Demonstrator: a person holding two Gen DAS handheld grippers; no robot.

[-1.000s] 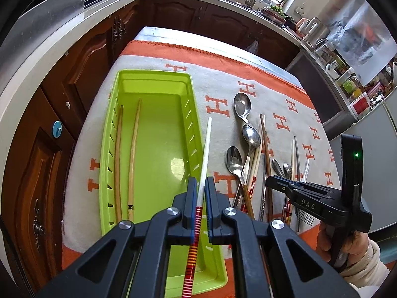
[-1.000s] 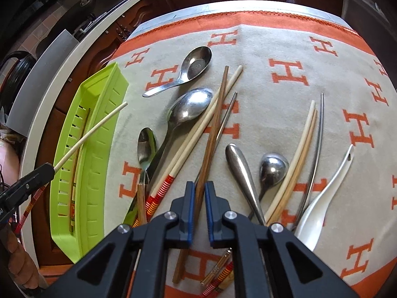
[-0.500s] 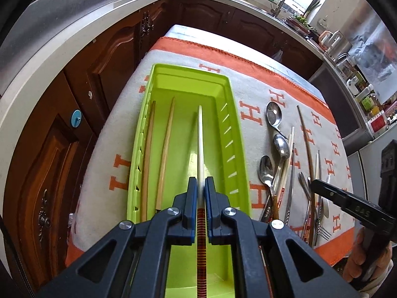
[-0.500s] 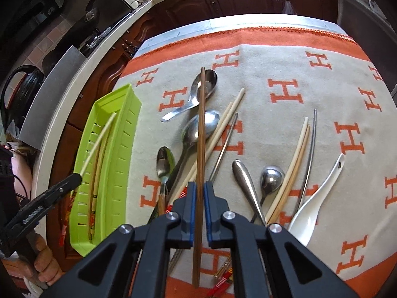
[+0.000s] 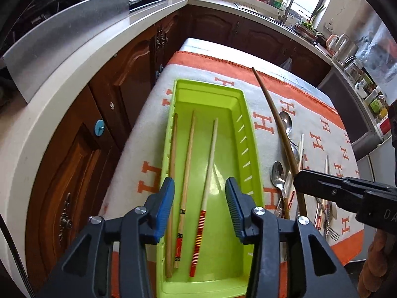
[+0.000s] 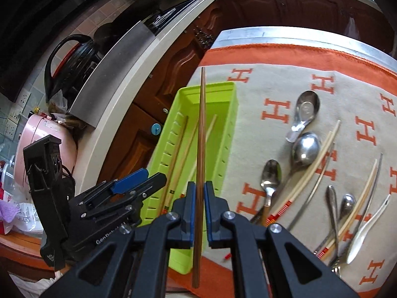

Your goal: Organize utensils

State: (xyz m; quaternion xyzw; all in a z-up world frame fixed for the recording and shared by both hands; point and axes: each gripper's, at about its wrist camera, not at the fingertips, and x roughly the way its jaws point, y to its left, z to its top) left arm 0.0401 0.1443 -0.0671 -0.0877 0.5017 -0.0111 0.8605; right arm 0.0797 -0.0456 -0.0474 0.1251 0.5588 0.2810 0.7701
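Observation:
A lime green tray (image 5: 248, 134) lies on the H-patterned blanket and holds three chopsticks. The white chopstick with a red-striped end (image 5: 209, 173) rests on the tray floor. My left gripper (image 5: 199, 195) hovers above it with its jaws opening, and the pads touch nothing. My right gripper (image 6: 199, 195) is shut on a dark brown chopstick (image 6: 202, 124), which it holds in the air over the tray (image 6: 229, 129). In the left wrist view that brown chopstick (image 5: 273, 116) slants up from the right gripper (image 5: 299, 185), to the right of the tray.
Several metal spoons (image 6: 305, 146), pale chopsticks (image 6: 315, 161) and a white ceramic spoon (image 6: 364, 231) lie on the blanket (image 6: 292, 74) right of the tray. Dark wooden cabinets (image 5: 119, 94) and a white counter edge run along the left. A hand (image 5: 377, 255) shows at the lower right.
My left gripper has opened and let go of the white chopstick, which now lies in the tray. My right gripper has lifted the brown chopstick and swung it left over the tray.

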